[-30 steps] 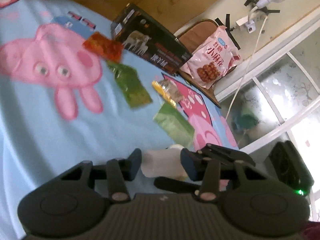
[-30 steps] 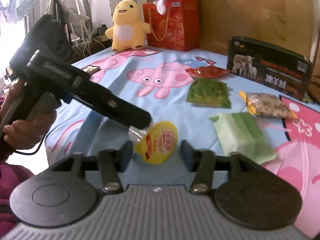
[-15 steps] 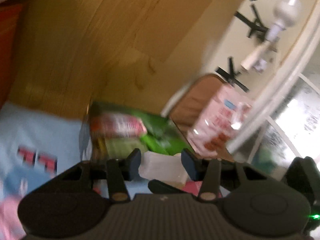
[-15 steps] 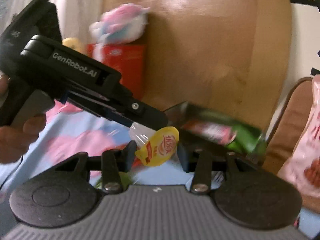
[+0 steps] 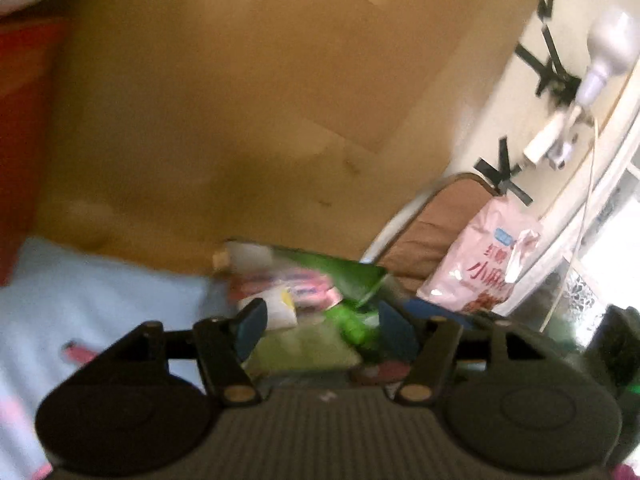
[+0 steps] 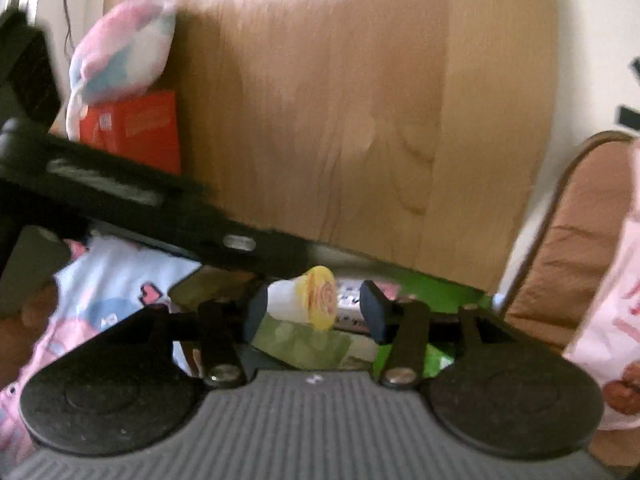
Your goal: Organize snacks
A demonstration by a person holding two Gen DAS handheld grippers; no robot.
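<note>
Both views are smeared by motion blur; daylight glare is seen at 3 o'clock; fisheye edges are bowed.

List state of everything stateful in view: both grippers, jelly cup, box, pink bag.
left gripper: open, jaws wide.
right gripper: open, clamped on nothing.
jelly cup: lid sealed, tipped on its side over the box; resting or falling, cannot tell.
box: open, green flap up, packets inside.
pink snack bag: upright, leaning on the chair.
</note>
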